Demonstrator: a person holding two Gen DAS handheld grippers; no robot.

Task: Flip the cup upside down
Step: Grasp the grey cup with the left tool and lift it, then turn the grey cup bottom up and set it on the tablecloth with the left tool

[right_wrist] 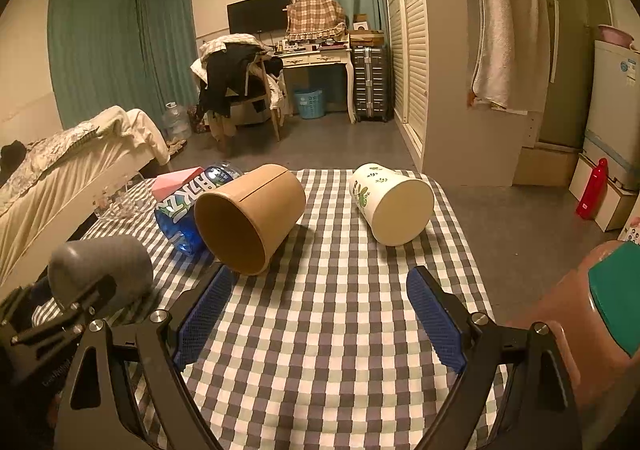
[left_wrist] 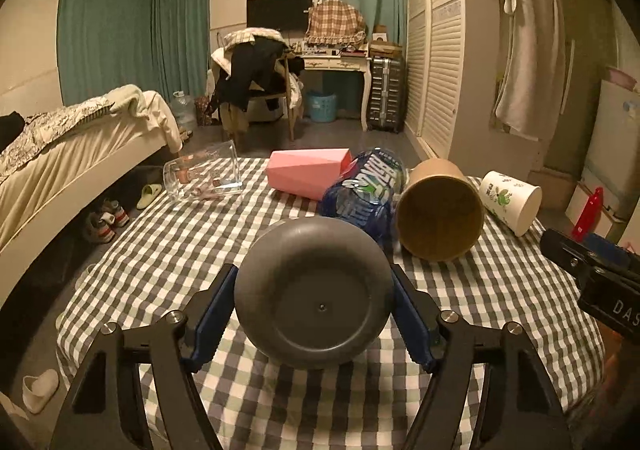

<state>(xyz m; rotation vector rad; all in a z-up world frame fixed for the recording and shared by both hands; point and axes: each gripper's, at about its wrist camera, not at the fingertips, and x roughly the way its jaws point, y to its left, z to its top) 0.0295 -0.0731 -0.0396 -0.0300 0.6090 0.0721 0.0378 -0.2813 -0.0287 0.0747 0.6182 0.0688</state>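
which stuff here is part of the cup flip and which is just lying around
In the job:
- grey cup, held bottom toward the camera
- left gripper, shut on the grey cup
- right gripper, open, holding nothing

Lying about on the checked tablecloth:
- brown paper cup
- white paper cup
- blue bottle
- pink box
- glass jar

"DAS" on right gripper [left_wrist: 600,282] body; bottle label illegible.

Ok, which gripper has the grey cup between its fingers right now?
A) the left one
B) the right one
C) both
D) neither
A: in the left wrist view the grey cup sits base-toward-camera between the left gripper fingers, while the right gripper is open over bare checkered tablecloth.
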